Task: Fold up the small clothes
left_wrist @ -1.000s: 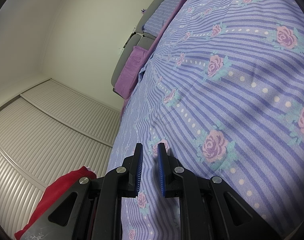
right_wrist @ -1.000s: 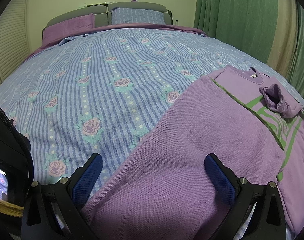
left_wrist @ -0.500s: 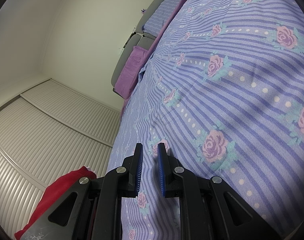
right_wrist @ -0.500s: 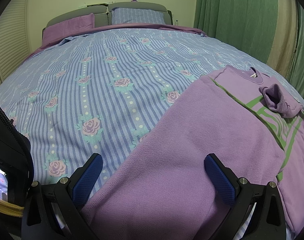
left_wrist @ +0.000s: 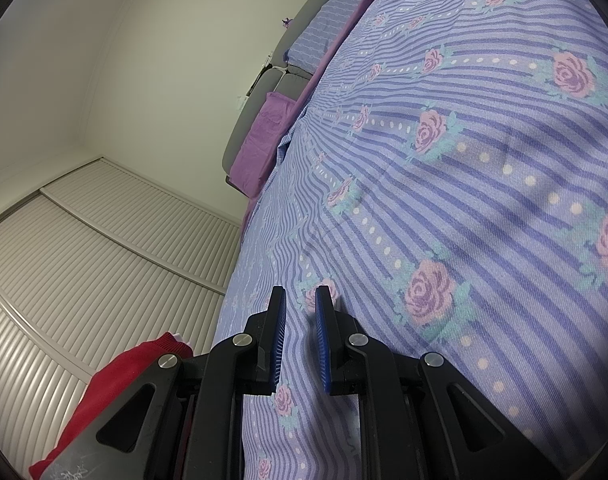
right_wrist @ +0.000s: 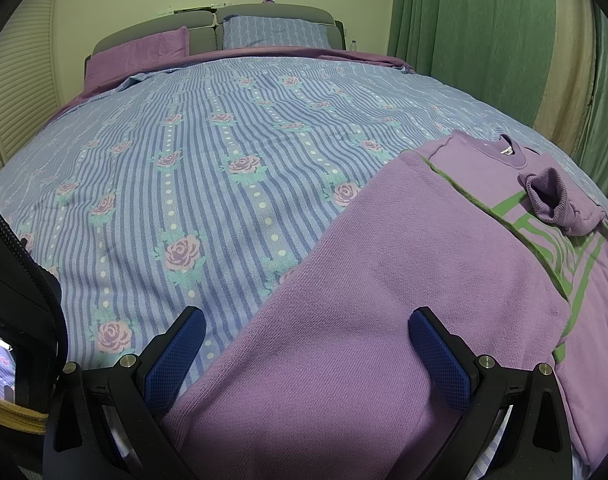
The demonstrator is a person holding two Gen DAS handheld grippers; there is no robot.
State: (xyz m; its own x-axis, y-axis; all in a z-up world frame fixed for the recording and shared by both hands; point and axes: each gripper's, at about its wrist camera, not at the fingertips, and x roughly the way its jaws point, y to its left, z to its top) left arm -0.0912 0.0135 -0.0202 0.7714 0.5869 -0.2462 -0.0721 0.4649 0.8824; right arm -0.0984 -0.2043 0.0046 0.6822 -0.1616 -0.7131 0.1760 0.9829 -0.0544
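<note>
Left wrist view: left gripper (left_wrist: 299, 300) at 6 o'clock, jaws nearly pressed together, only a narrow gap, nothing between them.
Bed edge: bedspread (left_wrist: 484, 184) ends at 8 o'clock beside the slatted doors (left_wrist: 95, 248); red cloth (left_wrist: 119, 376) at 7 o'clock.
Right wrist view: right gripper (right_wrist: 304, 328) low, jaws spread wide above the sweater (right_wrist: 384, 300).
Sweater: lies flat at 4 o'clock, one side folded over, cuff (right_wrist: 548, 196) at 2 o'clock.
Open room: bare bedspread from 9 to 12 o'clock.
</note>
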